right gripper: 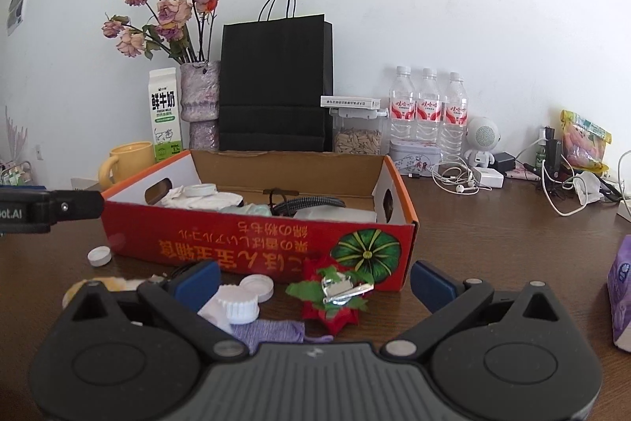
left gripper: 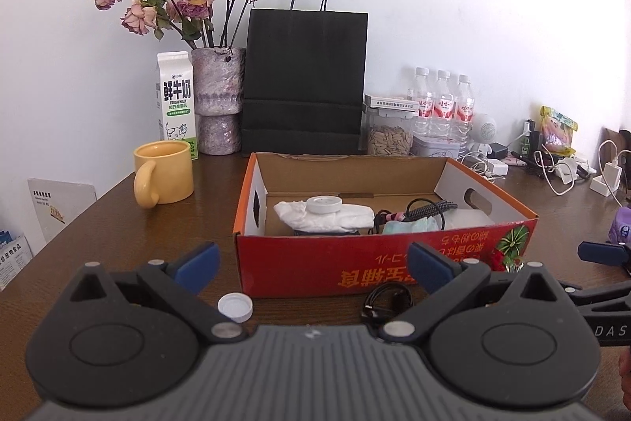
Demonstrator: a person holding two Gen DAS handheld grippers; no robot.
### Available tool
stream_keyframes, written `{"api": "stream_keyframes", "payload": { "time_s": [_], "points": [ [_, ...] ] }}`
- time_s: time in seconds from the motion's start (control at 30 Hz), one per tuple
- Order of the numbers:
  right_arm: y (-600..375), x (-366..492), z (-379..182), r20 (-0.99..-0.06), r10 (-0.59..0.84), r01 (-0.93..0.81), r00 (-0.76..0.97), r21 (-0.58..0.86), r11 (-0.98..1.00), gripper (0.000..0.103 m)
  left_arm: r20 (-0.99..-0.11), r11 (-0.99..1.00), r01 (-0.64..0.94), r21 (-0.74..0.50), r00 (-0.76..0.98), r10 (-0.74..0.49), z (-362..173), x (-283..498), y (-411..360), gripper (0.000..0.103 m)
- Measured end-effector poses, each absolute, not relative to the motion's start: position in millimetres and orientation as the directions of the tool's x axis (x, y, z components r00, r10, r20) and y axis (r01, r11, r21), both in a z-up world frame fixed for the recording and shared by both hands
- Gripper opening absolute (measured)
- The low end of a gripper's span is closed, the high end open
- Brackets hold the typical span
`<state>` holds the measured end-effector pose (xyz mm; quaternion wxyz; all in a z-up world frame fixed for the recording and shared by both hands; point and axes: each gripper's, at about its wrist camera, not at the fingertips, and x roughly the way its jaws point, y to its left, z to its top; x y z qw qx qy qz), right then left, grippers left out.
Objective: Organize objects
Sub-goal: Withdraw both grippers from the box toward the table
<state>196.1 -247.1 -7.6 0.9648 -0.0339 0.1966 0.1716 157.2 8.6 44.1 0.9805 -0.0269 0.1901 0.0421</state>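
A red cardboard box [left gripper: 355, 263] stands open on the brown table, also in the right wrist view [right gripper: 256, 243]. It holds a white lid [left gripper: 324, 204], crumpled tissue and a black cable [left gripper: 430, 208]. My left gripper [left gripper: 313, 265] is open and empty in front of the box; a white cap [left gripper: 235, 306] and a coiled black cable [left gripper: 388, 300] lie between its fingers. My right gripper [right gripper: 315, 281] is open and empty above a red flower clip [right gripper: 335, 296], white caps [right gripper: 240, 304] and a purple cloth [right gripper: 272, 330].
A yellow mug [left gripper: 163, 172], milk carton [left gripper: 175, 105], vase of dried roses [left gripper: 219, 97] and black paper bag [left gripper: 303, 81] stand behind the box. Water bottles [right gripper: 428, 113], a seed jar, chargers and cables [right gripper: 457, 180] crowd the back right. A purple pack [right gripper: 621, 287] lies right.
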Motion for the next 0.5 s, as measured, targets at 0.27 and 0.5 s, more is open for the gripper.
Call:
{"api": "stream_keyframes", "payload": {
  "time_s": [0.27, 0.5],
  "points": [
    [-245, 163, -20, -0.43, 0.362, -0.398, 0.827, 0.006, 0.917, 0.103, -0.402, 0.993, -0.118, -0.026, 0.91, 0.097, 42, 125, 17, 0.103],
    [-226, 153, -26, -0.467, 0.405, -0.456, 0.786, 0.003, 0.89, 0.101, -0.435, 0.99, -0.139, -0.037, 0.894, 0.109, 37, 106, 26, 0.103]
  ]
}}
